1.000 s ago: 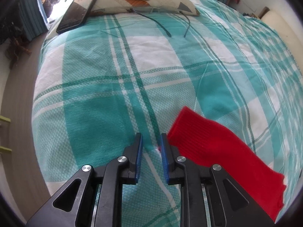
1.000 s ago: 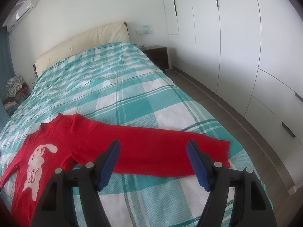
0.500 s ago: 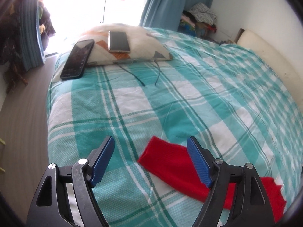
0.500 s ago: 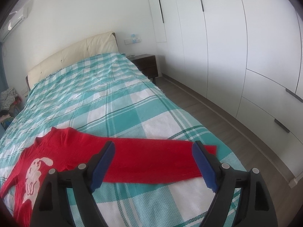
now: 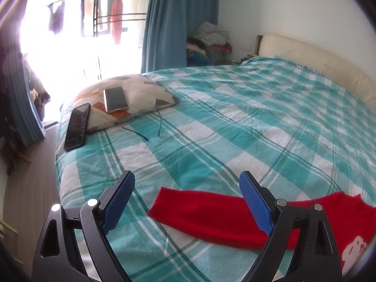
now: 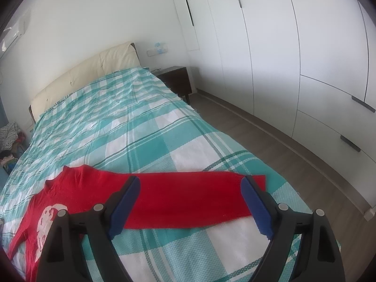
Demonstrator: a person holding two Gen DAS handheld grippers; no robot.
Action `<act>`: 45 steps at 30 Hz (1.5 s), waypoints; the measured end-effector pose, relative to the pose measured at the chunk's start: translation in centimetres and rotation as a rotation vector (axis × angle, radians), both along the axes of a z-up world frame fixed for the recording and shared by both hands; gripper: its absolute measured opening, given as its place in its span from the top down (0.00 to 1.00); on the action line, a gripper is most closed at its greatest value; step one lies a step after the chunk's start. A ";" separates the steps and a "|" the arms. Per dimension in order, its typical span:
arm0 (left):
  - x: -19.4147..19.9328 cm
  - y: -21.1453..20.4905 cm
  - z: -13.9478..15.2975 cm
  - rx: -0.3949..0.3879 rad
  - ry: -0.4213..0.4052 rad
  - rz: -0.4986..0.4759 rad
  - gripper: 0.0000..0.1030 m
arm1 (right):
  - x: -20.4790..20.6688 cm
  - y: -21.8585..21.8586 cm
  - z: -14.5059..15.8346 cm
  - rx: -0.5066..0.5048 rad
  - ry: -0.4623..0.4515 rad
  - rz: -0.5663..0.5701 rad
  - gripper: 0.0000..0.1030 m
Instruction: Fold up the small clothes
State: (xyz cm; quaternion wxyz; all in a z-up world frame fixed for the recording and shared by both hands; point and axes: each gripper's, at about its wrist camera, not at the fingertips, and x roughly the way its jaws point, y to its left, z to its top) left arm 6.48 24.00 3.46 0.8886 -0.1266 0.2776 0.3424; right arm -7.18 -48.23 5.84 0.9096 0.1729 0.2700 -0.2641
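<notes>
The red sweater (image 6: 77, 192) lay flat on the bed (image 6: 145, 138), both sleeves spread straight, no fold made yet. My left claw (image 5: 186, 197) and right claw (image 6: 190, 198) hovered empty above, jaws opening wide.

**Right gripper hangs wide over a red sleeve**

The right gripper (image 6: 190, 202) fills the bottom of the frame, jaws opening, blue pads clear of the cloth. The red sweater (image 6: 77, 188) lies flat on the teal checked bed (image 6: 145, 141), one sleeve (image 6: 188, 199) stretched toward the right edge. White wardrobe doors (image 6: 305, 58) fill the upper right.
</notes>
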 end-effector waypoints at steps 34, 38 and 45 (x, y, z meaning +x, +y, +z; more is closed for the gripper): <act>0.0 0.2 -0.4 -0.022 0.004 0.008 0.11 | -0.4 -0.4 -0.2 0.029 -0.014 -0.009 0.16; 0.1 0.2 -0.4 -0.022 0.006 0.007 0.11 | -0.4 -0.5 -0.2 0.029 -0.014 -0.008 0.16; 0.2 0.0 -0.4 -0.019 0.006 0.004 0.11 | -0.4 -0.4 -0.1 0.032 -0.016 -0.007 0.16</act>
